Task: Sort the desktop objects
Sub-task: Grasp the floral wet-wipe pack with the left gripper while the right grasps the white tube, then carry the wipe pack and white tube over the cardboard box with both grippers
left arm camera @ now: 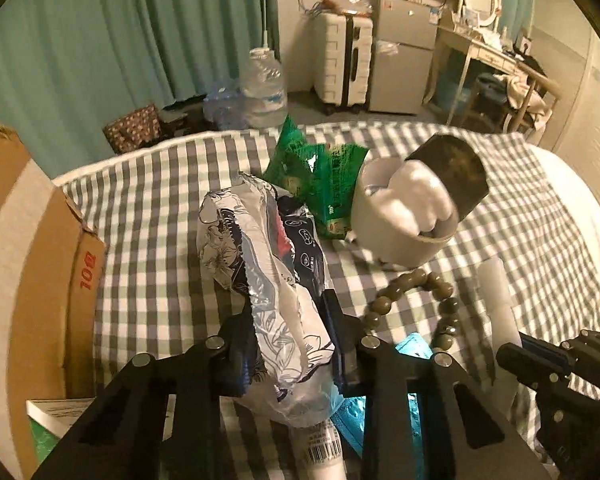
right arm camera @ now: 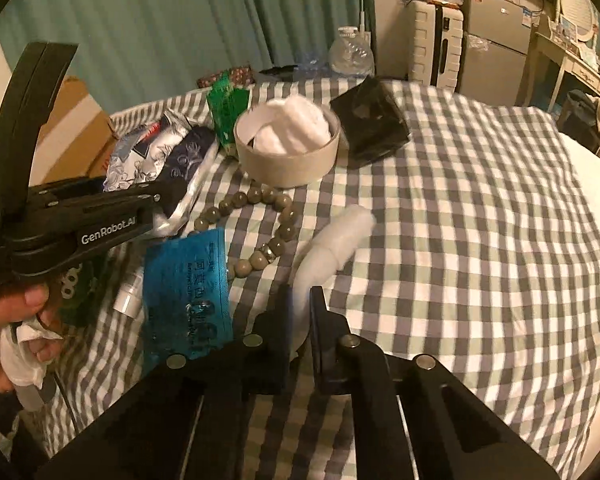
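Observation:
My left gripper point(left arm camera: 290, 316) is shut on a crinkled white-and-blue floral foil bag point(left arm camera: 260, 264), which bulges between its two fingers above the checked bedsheet point(left arm camera: 148, 216). The same bag point(right arm camera: 148, 156) shows at the left in the right wrist view, where the left gripper's body hides its lower end. My right gripper point(right arm camera: 302, 304) is shut on the near end of a soft white cotton roll point(right arm camera: 336, 240), whose far end lies on the sheet. That roll point(left arm camera: 498, 300) also appears at the right of the left wrist view.
A round white tub point(right arm camera: 288, 160) of cotton pads stands at the back, with a green packet point(right arm camera: 226, 112) and a black pouch point(right arm camera: 374, 120) beside it. A bead bracelet point(right arm camera: 260, 200) and a blue packet point(right arm camera: 188, 280) lie between the grippers. A cardboard box point(left arm camera: 40, 240) borders the left.

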